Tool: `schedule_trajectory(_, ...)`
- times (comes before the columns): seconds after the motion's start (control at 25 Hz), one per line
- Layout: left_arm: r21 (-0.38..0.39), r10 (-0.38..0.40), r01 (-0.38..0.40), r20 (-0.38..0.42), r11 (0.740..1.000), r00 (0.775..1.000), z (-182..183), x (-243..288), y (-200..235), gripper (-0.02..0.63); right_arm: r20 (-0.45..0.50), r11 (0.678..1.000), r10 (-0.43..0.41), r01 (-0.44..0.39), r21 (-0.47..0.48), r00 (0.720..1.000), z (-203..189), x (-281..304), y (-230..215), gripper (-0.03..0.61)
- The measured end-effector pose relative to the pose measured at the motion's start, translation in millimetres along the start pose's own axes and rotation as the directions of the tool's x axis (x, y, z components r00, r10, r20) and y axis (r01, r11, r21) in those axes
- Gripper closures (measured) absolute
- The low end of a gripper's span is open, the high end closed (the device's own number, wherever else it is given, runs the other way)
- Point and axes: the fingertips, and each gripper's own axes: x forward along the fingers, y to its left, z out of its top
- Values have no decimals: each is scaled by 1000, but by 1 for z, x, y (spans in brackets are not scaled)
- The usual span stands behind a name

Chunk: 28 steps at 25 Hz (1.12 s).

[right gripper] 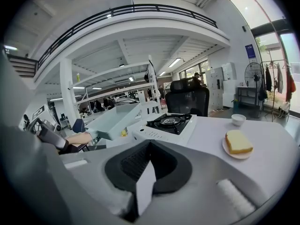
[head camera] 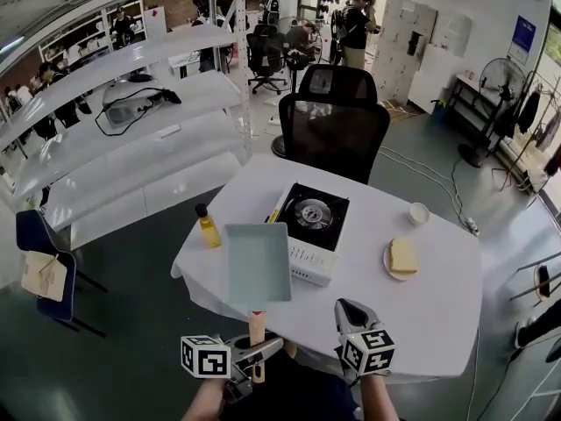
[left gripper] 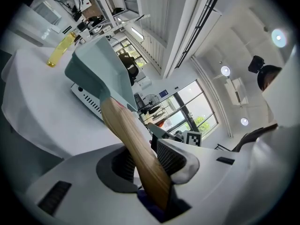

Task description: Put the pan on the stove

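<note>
Mid-carry: left gripper (head camera: 256, 358) clamps the wooden handle (head camera: 256, 324) of the pan (head camera: 258, 261), held aloft just ahead, right gripper (head camera: 348, 308) closed and empty; next, shift pan ahead-right over stove (head camera: 307, 235) and lower onto its 1 burner (head camera: 313, 212).

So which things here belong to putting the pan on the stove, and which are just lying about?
Part of the job:
- pan, its wooden handle clamped in the left gripper
- stove

Just lying about:
- bottle of yellow liquid
- plate with bread
- bowl, small and white
- chair
- right gripper, shut and empty
</note>
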Motion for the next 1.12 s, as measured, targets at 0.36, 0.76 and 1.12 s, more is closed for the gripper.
schedule_trajectory(0.36, 4, -9, 9, -41, 1000, 999, 56, 33, 21, 481, 2, 1000, -8, 8, 25, 1000, 32, 54, -28, 577)
schedule_trajectory(0.76, 18, -33, 35, -130, 999, 991, 89, 66, 46, 481, -18, 994, -61, 62, 89, 998, 24, 83, -57, 577)
schedule_trajectory(1.12, 23, -76, 82, -213, 996, 974, 108, 96, 51, 480, -14, 984, -106, 107, 145, 994, 18, 78, -62, 577)
